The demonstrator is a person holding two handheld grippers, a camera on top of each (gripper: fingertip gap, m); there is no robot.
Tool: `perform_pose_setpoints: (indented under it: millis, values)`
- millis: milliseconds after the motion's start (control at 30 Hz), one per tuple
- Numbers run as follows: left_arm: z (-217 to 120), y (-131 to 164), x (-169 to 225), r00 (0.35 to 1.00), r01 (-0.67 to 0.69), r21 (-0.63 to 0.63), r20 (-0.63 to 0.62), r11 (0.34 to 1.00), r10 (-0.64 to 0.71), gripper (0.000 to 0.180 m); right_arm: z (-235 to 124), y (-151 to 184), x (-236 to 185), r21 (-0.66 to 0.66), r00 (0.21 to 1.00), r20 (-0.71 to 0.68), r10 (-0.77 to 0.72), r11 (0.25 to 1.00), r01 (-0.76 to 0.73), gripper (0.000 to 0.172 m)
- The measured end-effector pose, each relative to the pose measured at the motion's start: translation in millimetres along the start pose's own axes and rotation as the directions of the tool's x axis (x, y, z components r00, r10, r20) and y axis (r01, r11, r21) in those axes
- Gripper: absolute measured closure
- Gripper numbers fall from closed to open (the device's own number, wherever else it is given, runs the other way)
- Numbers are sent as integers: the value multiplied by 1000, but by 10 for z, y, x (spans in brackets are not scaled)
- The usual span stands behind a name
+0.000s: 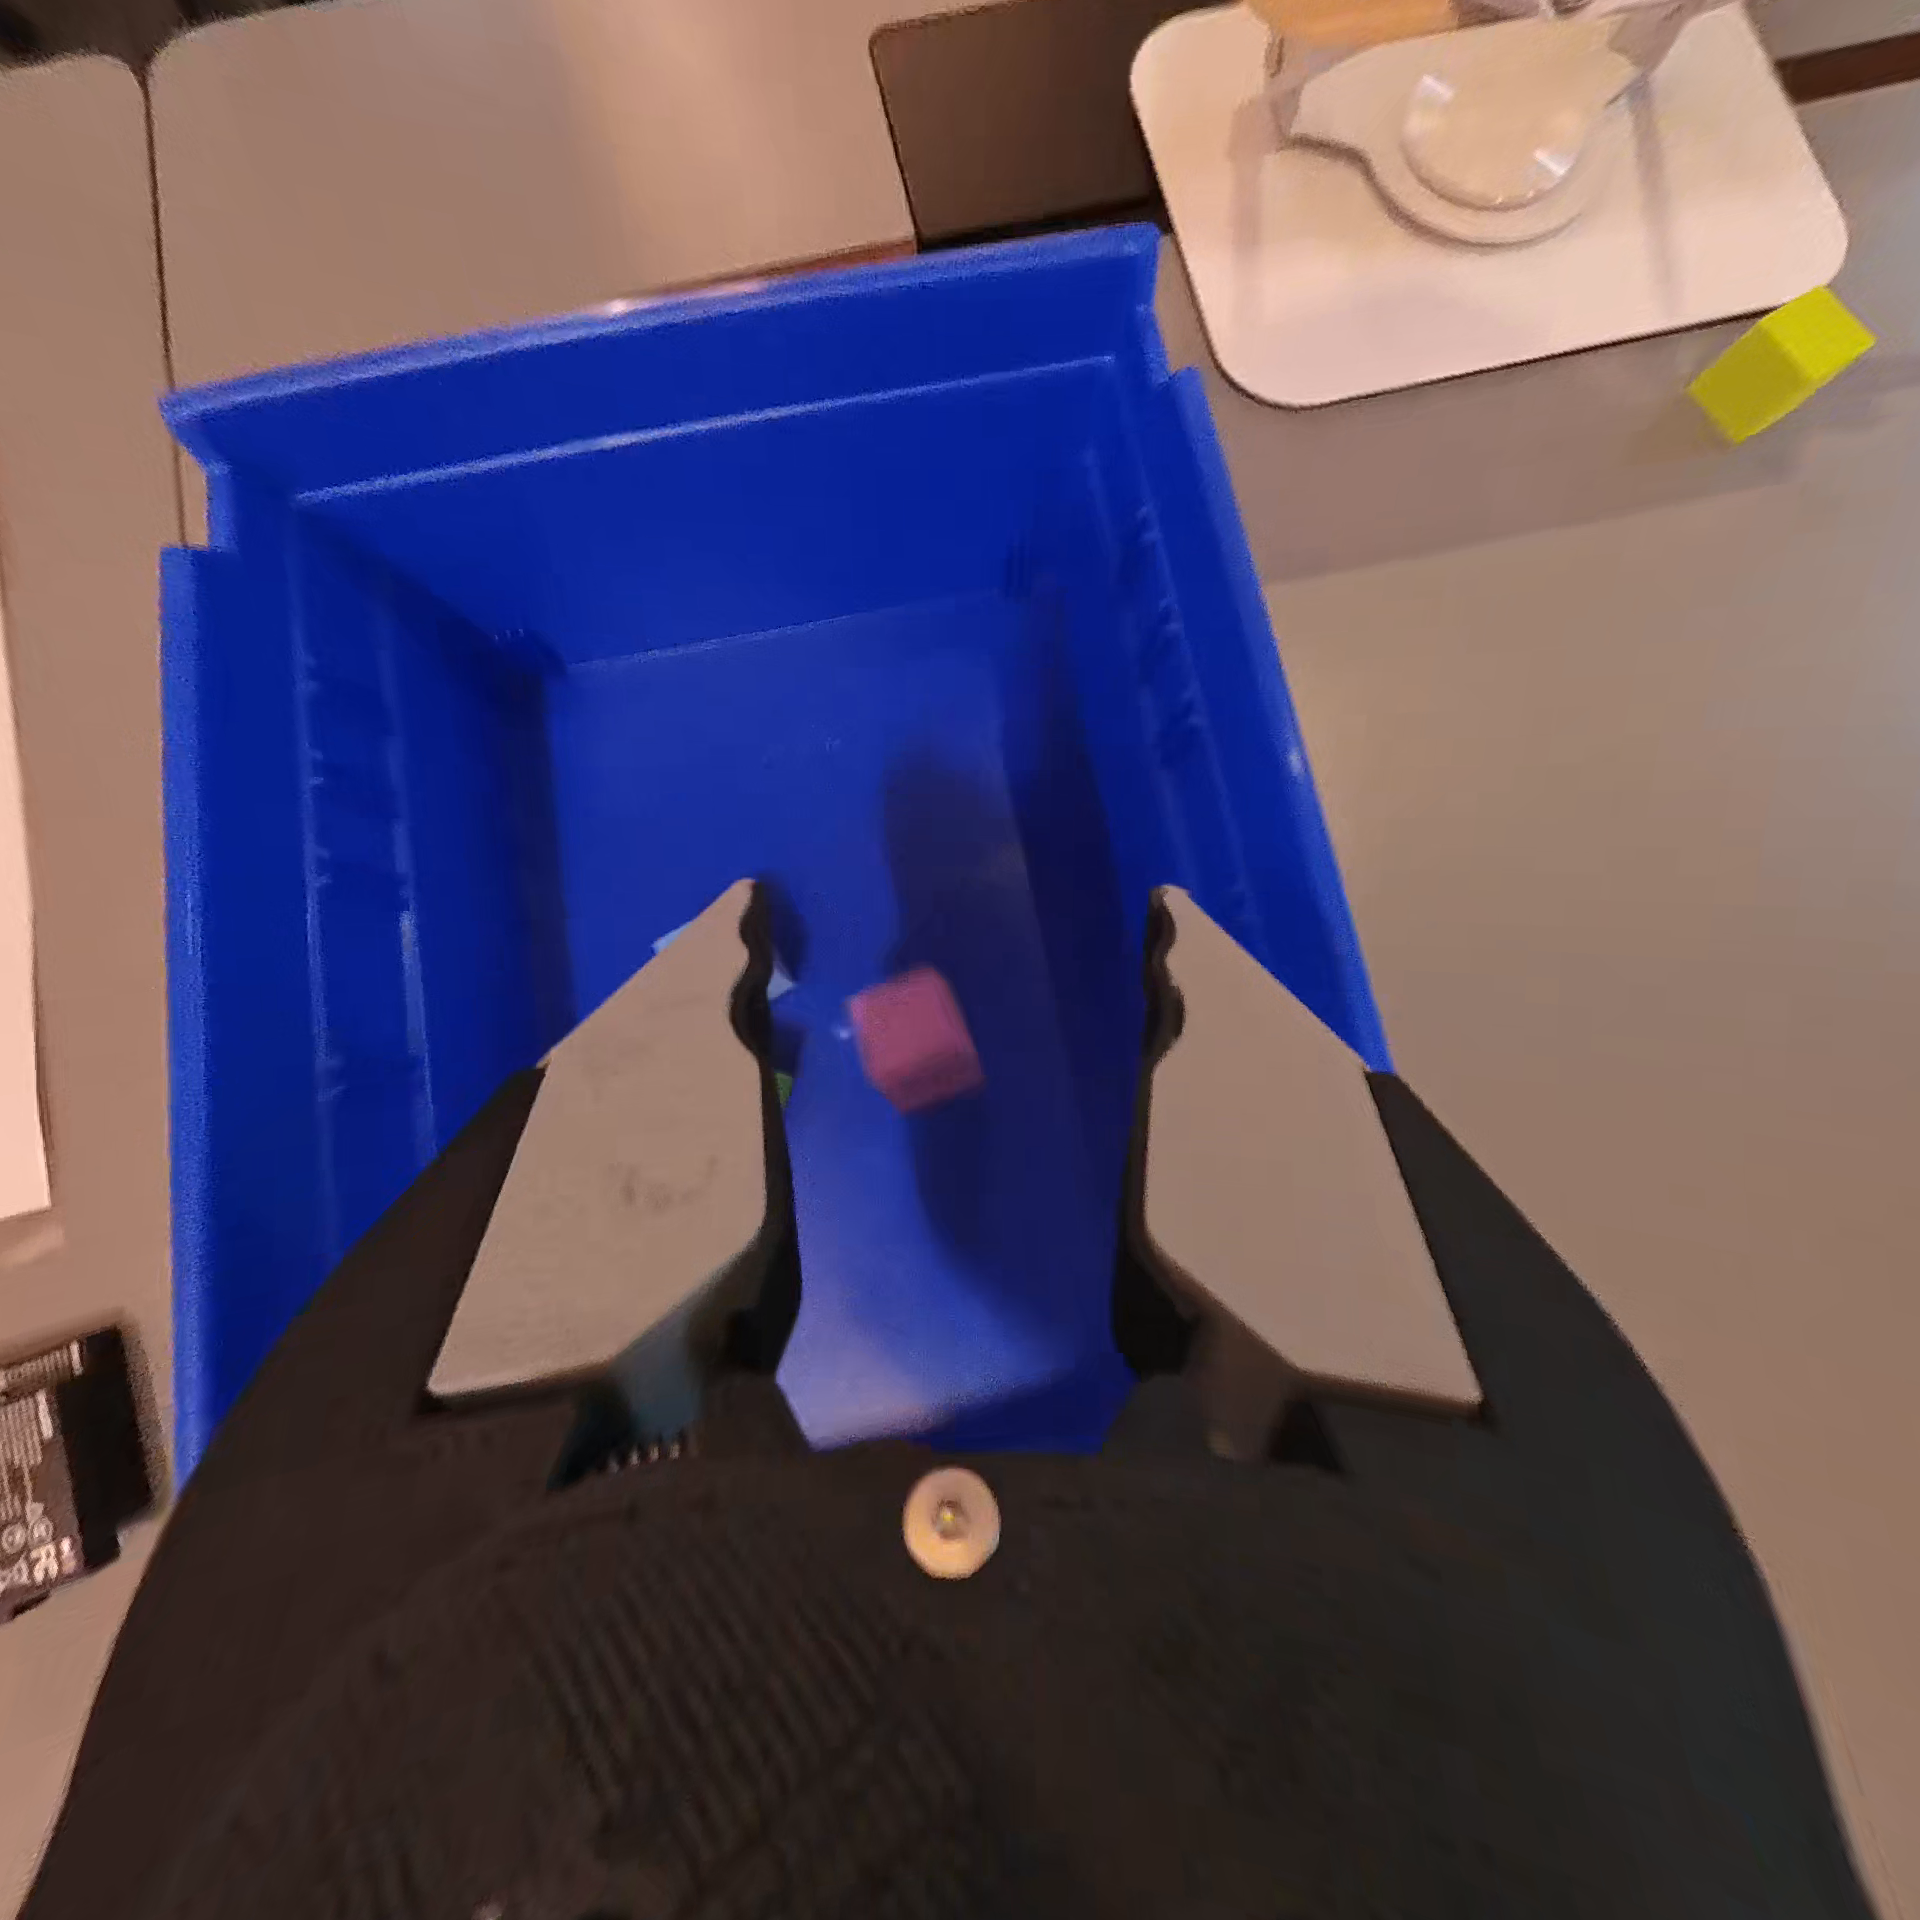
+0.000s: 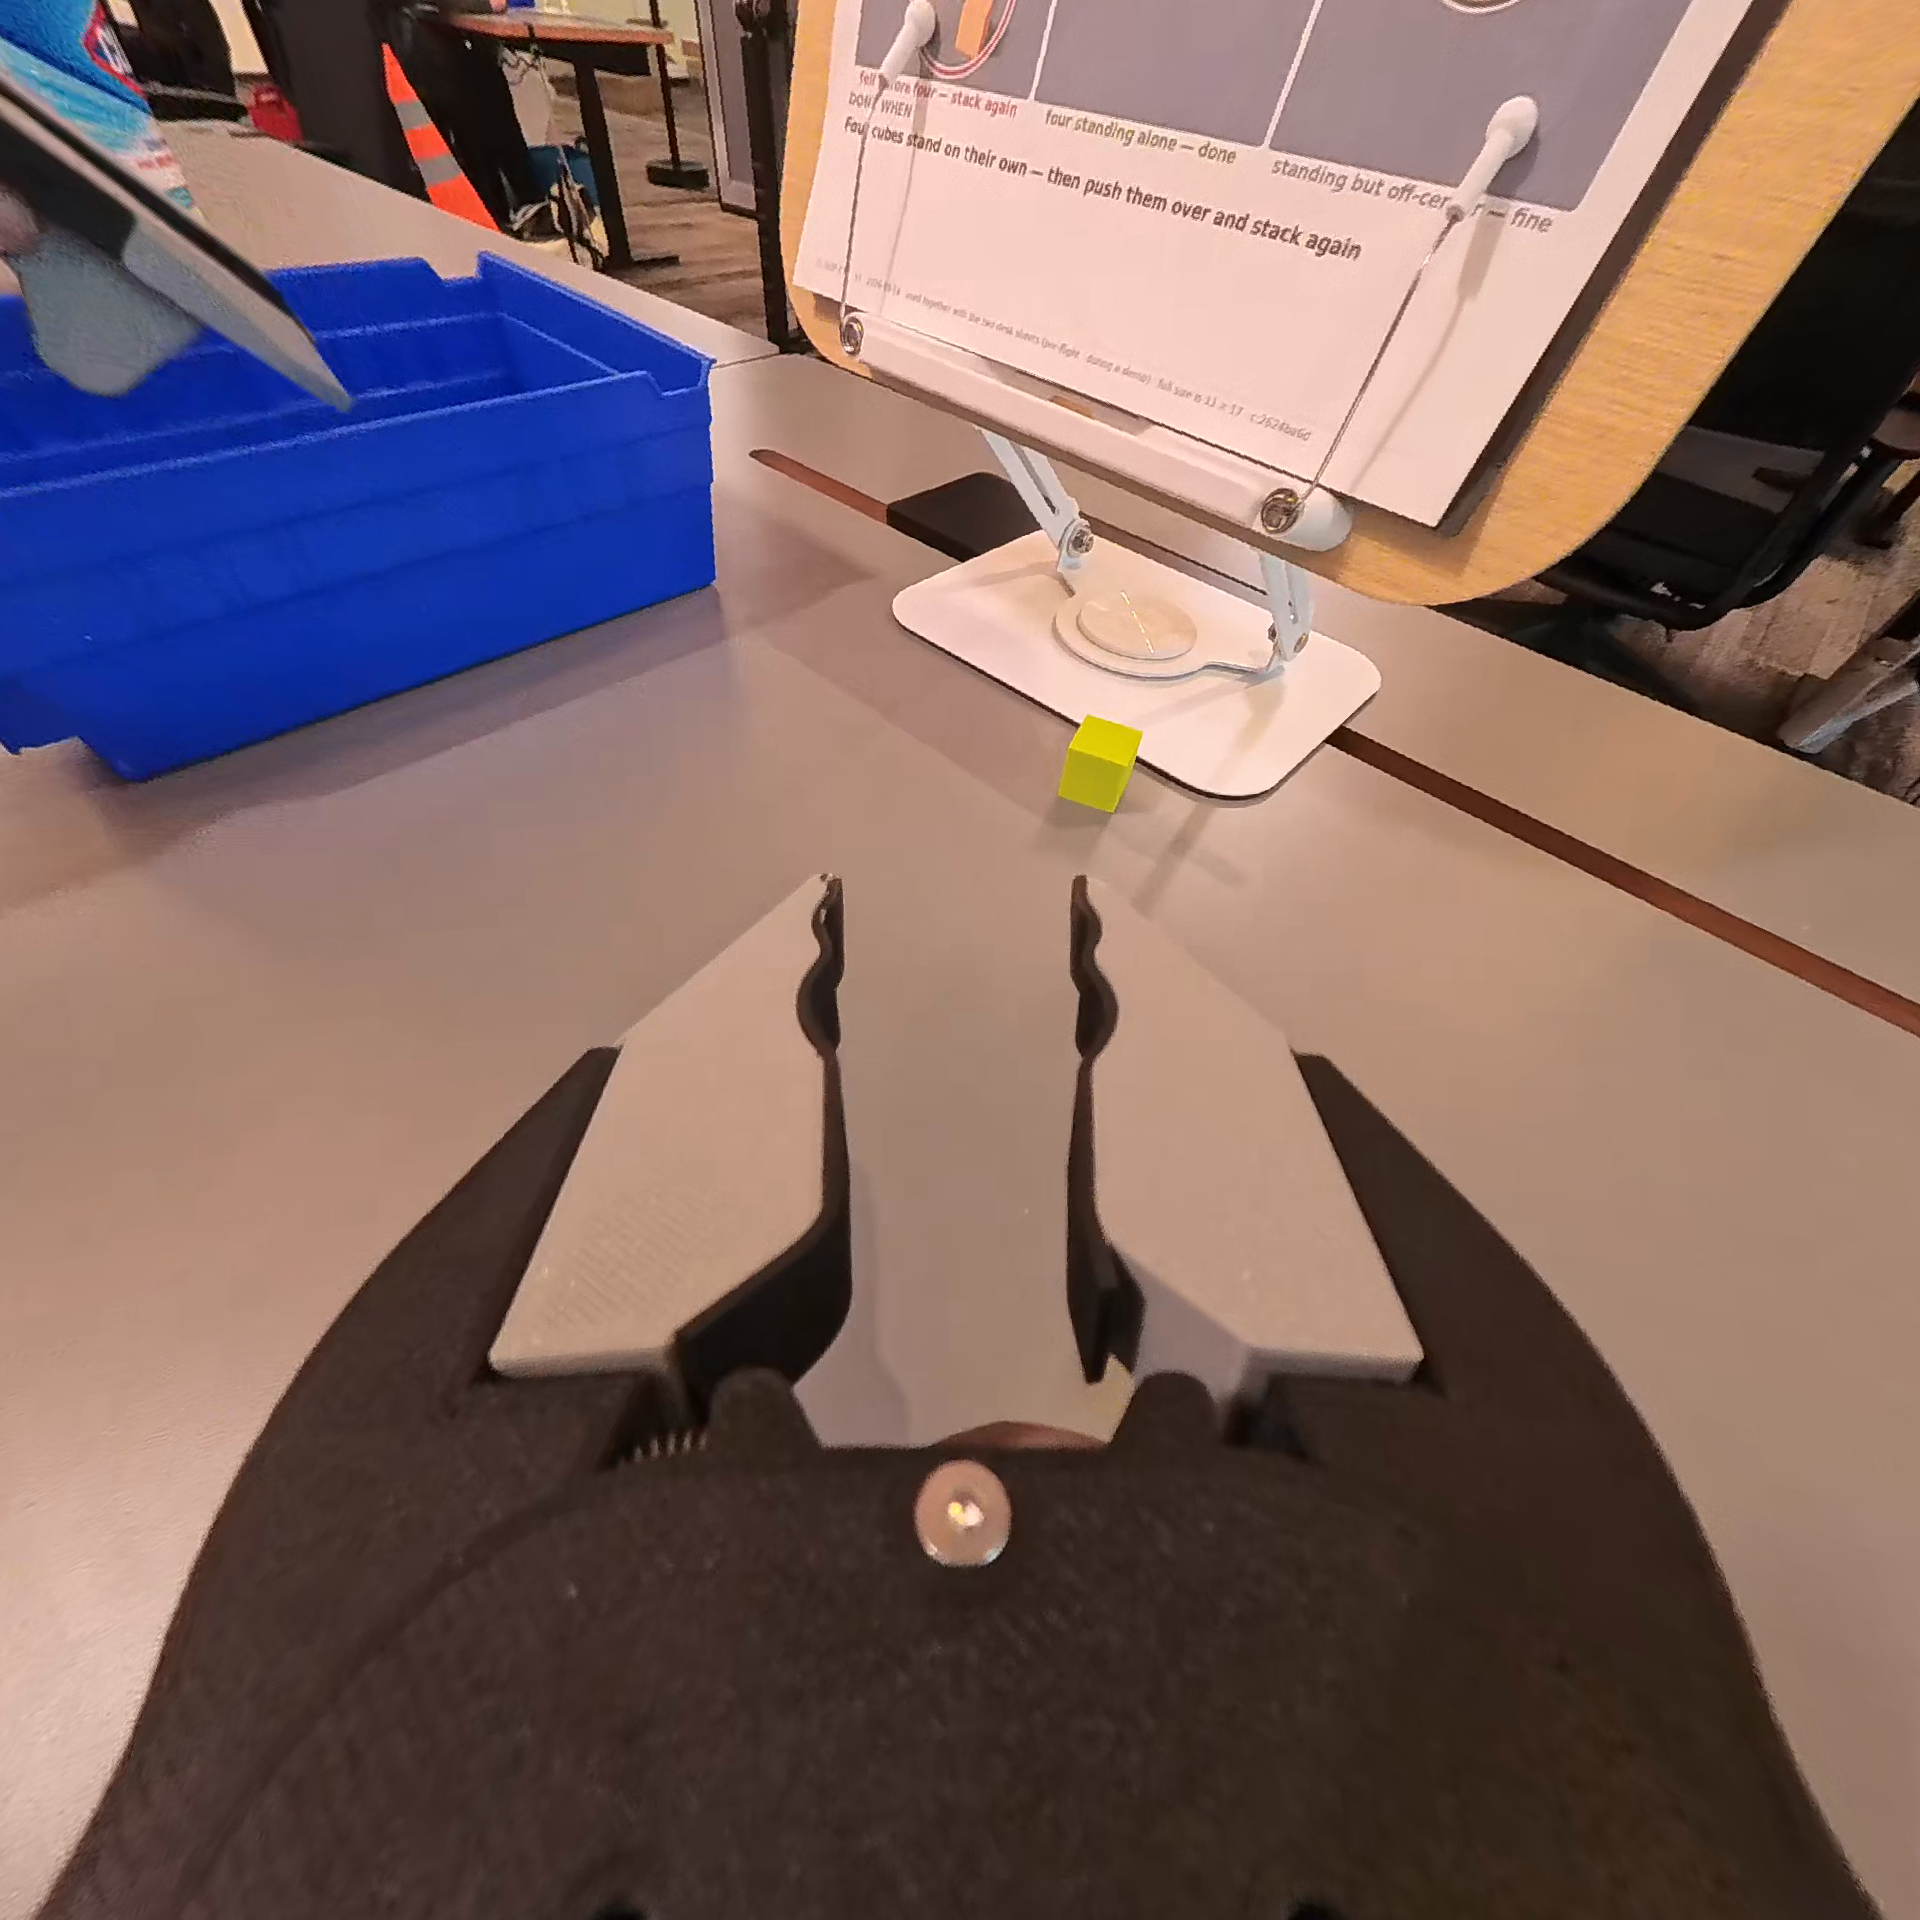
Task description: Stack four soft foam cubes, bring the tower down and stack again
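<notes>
Two grippers are in the pictures. The left gripper (image 1: pixel 956 904) hangs above one deep blue plastic bin (image 1: pixel 665 582), and its two fingers are spread wide with nothing pinched between them. Below them, inside the bin, one purple foam cube (image 1: pixel 914 1039) is seen, blurred and tilted, apart from both fingers; I cannot tell if it already lies on the bin floor. Beside the left finger small parts of other coloured things show, light blue and green, but they are too hidden to count or name.

The right gripper (image 2: pixel 951 894) is over the grey worktop (image 2: pixel 520 987). Its two fingers stand apart, and only bare worktop is between them.

One yellow-green foam cube (image 2: pixel 1099 764) stands on the worktop, just beside the edge of the white flat base (image 2: pixel 1247 717) of one document stand. This stand carries one wooden board with a printed sheet (image 2: pixel 1195 260). So two cubes can be counted clearly: one purple in the bin, one yellow-green on the worktop, well apart from each other.
</notes>
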State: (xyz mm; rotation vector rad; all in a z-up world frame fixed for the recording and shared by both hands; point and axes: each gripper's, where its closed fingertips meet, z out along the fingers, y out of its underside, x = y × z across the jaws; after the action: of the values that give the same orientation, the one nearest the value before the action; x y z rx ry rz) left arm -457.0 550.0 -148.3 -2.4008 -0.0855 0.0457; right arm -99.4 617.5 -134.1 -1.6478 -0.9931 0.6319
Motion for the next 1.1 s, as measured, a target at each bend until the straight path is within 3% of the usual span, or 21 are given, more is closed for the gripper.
perform_pose_setpoints:
  millis: [100, 133, 200, 333, 633, 833, 900, 1000, 1100]
  values:
    - [57, -144, 223, 998, -60, 50, -2, 997, 61, 111, 1, 1, 4, 1, 1000, 2, 4, 1000, -4, 131]
    - [80, -220, 352, 997, -80, 61, -19, 995, 81, 127, 2, 4, 8, -1, 1000, 1, 4, 1000, -4, 131]
    - [153, -378, 705, 987, -132, 78, -79, 988, 138, 114, -3, 3, 18, -1, 1000, -1, 3, 1000, -3, 131]
    - [370, -650, 1311, 952, -288, 98, -80, 952, 296, 114, -38, -38, 47, 15, 1000, -5, 11, 1000, -11, 131]
    - [1304, -792, 2505, 848, -469, 94, -230, 878, 478, 114, -120, -110, 122, 44, 1000, -10, 29, 999, -29, 131]
    - [1687, -962, 2719, 860, -441, 131, -221, 888, 460, 103, -200, -144, 268, 65, 997, -20, 69, 996, -67, 130]
    - [1786, -989, 2659, 888, -415, 112, -164, 903, 429, 101, -230, -168, 296, 78, 996, -16, 86, 993, -85, 130]
    - [1822, -1058, 2710, 914, -350, 133, -167, 927, 369, 100, -264, -196, 326, 94, 995, -14, 102, 990, -100, 130]
    - [1868, -1070, 2717, 912, -371, 122, -141, 921, 386, 99, -273, -194, 344, 96, 994, -17, 108, 990, -106, 131]
